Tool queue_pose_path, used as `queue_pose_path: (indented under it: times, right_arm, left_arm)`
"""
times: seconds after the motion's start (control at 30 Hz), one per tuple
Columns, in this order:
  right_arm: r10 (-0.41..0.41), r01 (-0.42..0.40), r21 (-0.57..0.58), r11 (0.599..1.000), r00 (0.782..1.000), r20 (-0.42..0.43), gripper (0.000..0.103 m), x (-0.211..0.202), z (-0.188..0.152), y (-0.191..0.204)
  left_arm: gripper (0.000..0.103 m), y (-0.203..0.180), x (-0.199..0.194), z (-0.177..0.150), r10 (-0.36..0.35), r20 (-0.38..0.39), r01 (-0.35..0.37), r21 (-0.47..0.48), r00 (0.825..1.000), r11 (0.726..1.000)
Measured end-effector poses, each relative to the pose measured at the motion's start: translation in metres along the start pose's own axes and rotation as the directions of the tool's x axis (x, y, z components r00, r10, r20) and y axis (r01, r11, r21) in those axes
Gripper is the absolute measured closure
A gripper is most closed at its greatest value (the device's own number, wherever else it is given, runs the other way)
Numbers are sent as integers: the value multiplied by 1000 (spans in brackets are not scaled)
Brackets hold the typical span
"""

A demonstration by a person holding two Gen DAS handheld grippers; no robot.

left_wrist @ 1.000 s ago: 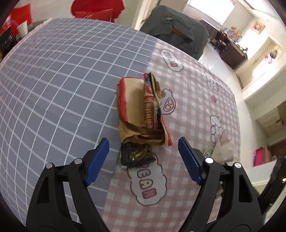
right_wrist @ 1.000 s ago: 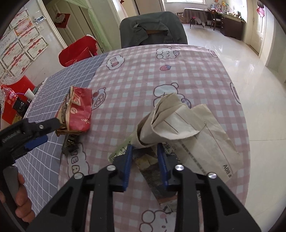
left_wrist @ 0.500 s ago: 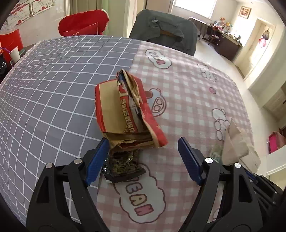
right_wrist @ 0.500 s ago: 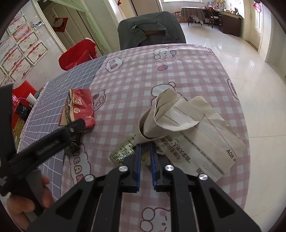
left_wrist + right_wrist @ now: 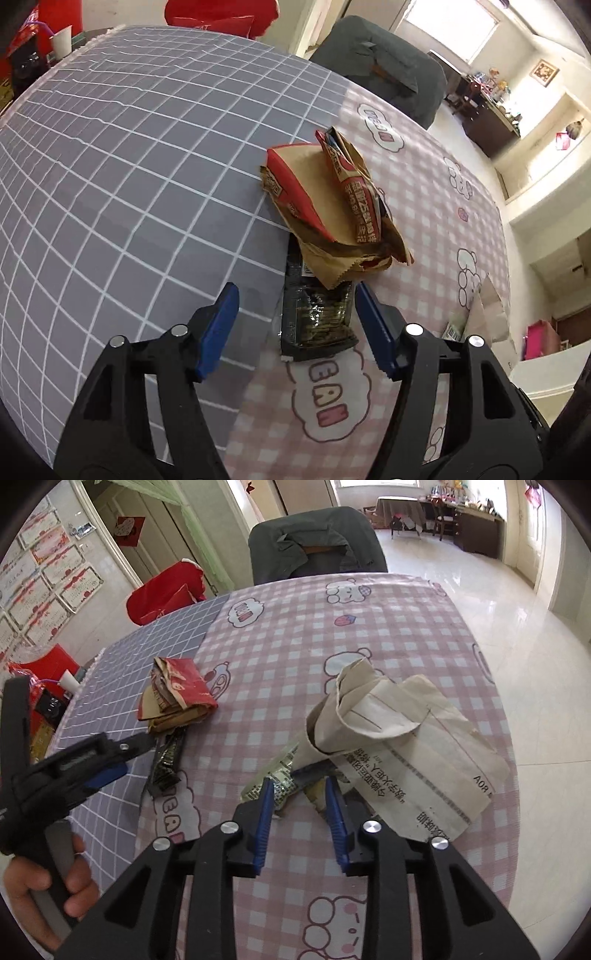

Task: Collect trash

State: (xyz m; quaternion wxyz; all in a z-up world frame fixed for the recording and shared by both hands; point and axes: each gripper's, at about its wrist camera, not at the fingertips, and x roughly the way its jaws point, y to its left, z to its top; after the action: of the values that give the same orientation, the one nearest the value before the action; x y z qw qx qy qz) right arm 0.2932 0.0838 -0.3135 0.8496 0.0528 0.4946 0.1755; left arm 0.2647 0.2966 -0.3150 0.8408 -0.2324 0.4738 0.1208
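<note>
Pink-checked cloth with cartoon bears covers the near half of the table (image 5: pixel 369 635); a grey grid cloth (image 5: pixel 129 166) covers the far-left part. My left gripper (image 5: pixel 297 299) points down at the seam between the two cloths. Its blue-padded jaws are closing, and the dark snack wrapper (image 5: pixel 314 314) lies flat between them; the pads do not yet press on it, though the right-hand pad stands just beside its edge. The far end of that wrapper is tucked under a crumpled red-and-brown paper bag (image 5: pixel 332 206), which rests across the seam.

My right gripper (image 5: pixel 300 786) hovers low over the pink cloth, its jaws opening. Between and just beyond its pads lie small scraps: a pale printed wrapper (image 5: pixel 279 779) touching the left pad, and a tan fragment near the right pad. Neither pad clamps anything. Immediately beyond sits a large crumpled sheet of off-white printed paper (image 5: pixel 406 738), partly rolled into a cone, overlapping those scraps.

In the right wrist view, my left hand (image 5: pixel 40 890) grips the handle of the left tool at the frame's lower left. A chair draped in grey cloth (image 5: pixel 317 542) stands at the table's far edge.
</note>
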Motion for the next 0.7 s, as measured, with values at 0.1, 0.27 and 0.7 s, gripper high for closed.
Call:
queue_pose_path:
  times: [0.1,0.27,0.7]
  right_arm:
    - [-1,1,14,1000,1000,-9,71,3,-1,-2]
    - [75,-76,-14,997,997,-20,70,7,-1,6]
    - [16,-17,-36,999,999,-29,44,35,-4,30]
  left_arm:
    - [38,-14,10,-6,37,-48,-32,84,998,996]
    - [47,-31,24,-15,104,-44,-94,192,994,977]
    - [73,-11,-3,-32,55,-76,-41,175,996,984]
